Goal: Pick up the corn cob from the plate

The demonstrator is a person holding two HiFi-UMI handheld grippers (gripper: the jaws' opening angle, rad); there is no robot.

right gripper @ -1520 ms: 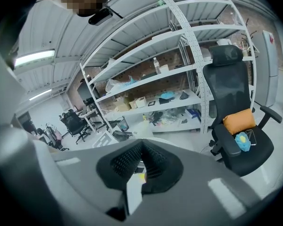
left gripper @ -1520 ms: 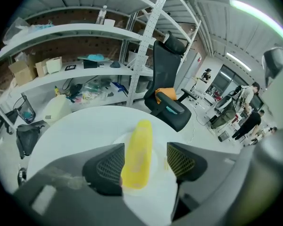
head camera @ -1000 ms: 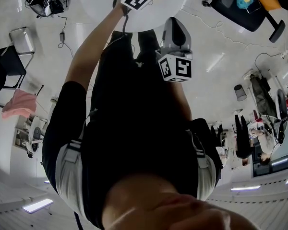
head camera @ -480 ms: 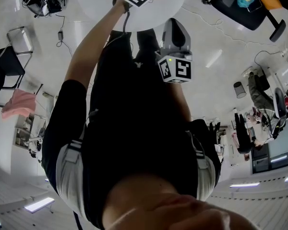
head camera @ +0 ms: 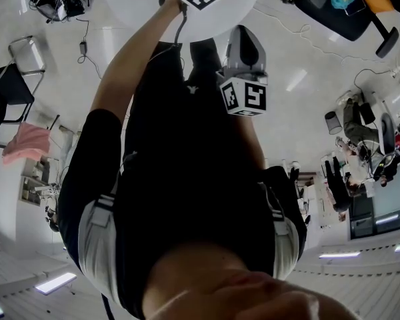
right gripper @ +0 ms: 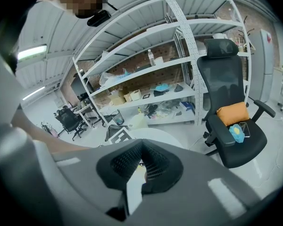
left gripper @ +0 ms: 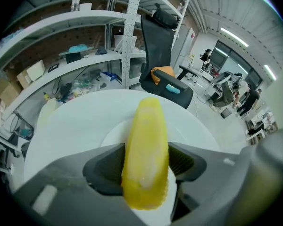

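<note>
The left tongs [left gripper: 146, 163] have just been closing and pinch the smooth yellow corn cob [left gripper: 145, 145] above the round white plate [left gripper: 114, 134] (barely lifted, I'd judge). The right tongs [right gripper: 142, 166] hang empty, tips together.

Corn cob [left gripper: 146, 154]: bright yellow, w/ a paler glossy patch mid-length. Plate [left gripper: 111, 138] under it is white, on a white round table [left gripper: 61, 126] (the two whites nearly match). Behind the table: black office chair [left gripper: 158, 27] w/ orange cushion [left gripper: 161, 72], teal item [left gripper: 178, 89] beside the cushion. White shelving [left gripper: 85, 20] past the table, brick-brown wall behind it. Right gripper [right gripper: 141, 147]: grey body, black pads [right gripper: 125, 163] w/ fine dotted texture, marker cube [head camera: 243, 95] in black-and-white squares. Pink cloth [head camera: 27, 144] well off from the table.
</note>
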